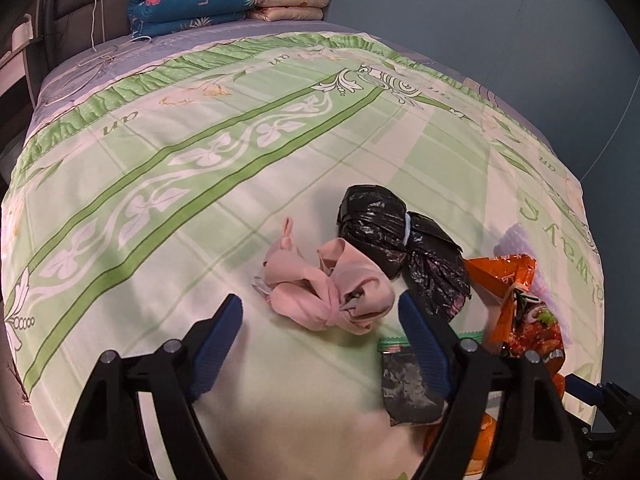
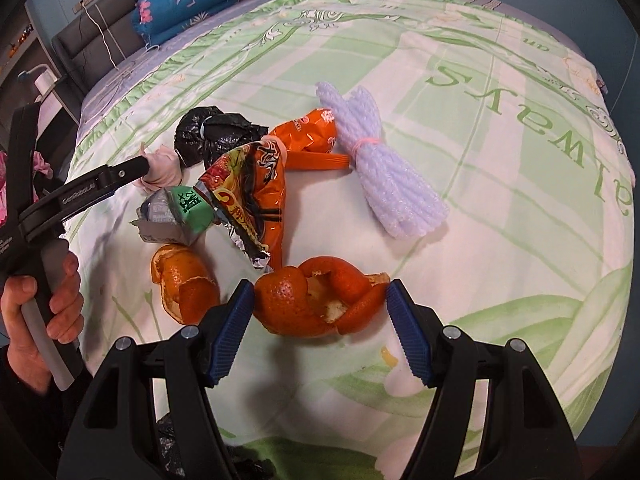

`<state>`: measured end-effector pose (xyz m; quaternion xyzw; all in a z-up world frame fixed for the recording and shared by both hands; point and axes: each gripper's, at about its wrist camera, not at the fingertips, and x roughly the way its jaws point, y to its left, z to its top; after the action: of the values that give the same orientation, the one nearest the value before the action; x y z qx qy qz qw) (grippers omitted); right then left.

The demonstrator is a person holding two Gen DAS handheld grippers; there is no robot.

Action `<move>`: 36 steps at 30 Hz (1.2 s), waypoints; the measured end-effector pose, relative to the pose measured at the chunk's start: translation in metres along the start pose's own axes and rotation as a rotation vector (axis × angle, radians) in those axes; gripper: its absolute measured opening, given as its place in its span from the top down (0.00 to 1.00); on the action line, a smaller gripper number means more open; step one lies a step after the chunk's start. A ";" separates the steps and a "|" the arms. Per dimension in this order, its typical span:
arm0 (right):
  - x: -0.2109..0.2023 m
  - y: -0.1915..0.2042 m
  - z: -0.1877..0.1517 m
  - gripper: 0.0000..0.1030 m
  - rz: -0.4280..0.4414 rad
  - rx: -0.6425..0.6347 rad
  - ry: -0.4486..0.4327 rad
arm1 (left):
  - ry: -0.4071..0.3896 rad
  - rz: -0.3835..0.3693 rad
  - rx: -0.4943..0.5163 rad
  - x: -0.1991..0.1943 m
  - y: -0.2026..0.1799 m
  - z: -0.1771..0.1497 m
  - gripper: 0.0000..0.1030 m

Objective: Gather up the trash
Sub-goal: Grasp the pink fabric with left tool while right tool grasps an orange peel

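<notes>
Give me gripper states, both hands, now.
Left gripper: open, around the pink cloth, not gripping.
Right gripper: open, straddling an orange peel.

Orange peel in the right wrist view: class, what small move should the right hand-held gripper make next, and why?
Probably close on the orange peel. The right hand-held gripper stands open with the peel lying on the bedspread between its blue pads, apparently not yet pressed, so squeezing should secure it before lifting.

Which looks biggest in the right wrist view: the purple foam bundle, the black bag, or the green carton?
1. purple foam bundle
2. black bag and green carton: they look about alike, and the carton lies nearer the camera, so I won't rank them.
</notes>
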<state>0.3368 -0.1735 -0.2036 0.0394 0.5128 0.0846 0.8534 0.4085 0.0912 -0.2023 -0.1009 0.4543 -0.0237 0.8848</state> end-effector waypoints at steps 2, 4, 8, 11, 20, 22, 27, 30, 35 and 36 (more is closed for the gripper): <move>0.003 0.003 0.002 0.36 -0.006 -0.009 0.001 | 0.015 -0.023 0.004 0.009 -0.003 0.002 0.39; 0.005 0.005 0.003 0.36 -0.010 -0.016 0.004 | 0.018 -0.041 0.013 0.012 -0.007 0.003 0.46; 0.010 0.005 0.003 0.35 -0.019 -0.019 0.023 | 0.023 -0.049 0.061 0.022 -0.020 0.002 0.59; 0.011 0.004 0.003 0.34 -0.017 -0.016 0.031 | 0.020 -0.070 0.063 0.024 -0.022 -0.001 0.66; 0.024 0.009 0.003 0.35 -0.052 -0.043 0.049 | 0.012 -0.097 0.056 0.017 -0.019 -0.002 0.75; 0.024 0.011 0.003 0.46 -0.070 -0.054 0.039 | 0.006 -0.104 0.050 0.013 -0.017 -0.002 0.76; 0.012 0.015 0.004 0.75 -0.074 -0.068 -0.011 | -0.019 -0.128 0.050 -0.004 -0.015 -0.004 0.77; 0.003 0.015 0.004 0.85 -0.063 -0.068 -0.035 | -0.041 -0.132 0.054 -0.018 -0.014 -0.005 0.77; -0.021 0.021 0.001 0.88 -0.043 -0.089 -0.079 | -0.080 -0.143 0.045 -0.049 -0.008 -0.011 0.77; -0.026 0.023 -0.001 0.88 -0.039 -0.092 -0.087 | -0.087 -0.143 0.045 -0.054 -0.008 -0.012 0.77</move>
<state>0.3221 -0.1559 -0.1779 -0.0063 0.4715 0.0899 0.8773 0.3672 0.0889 -0.1641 -0.1142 0.4065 -0.0923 0.9018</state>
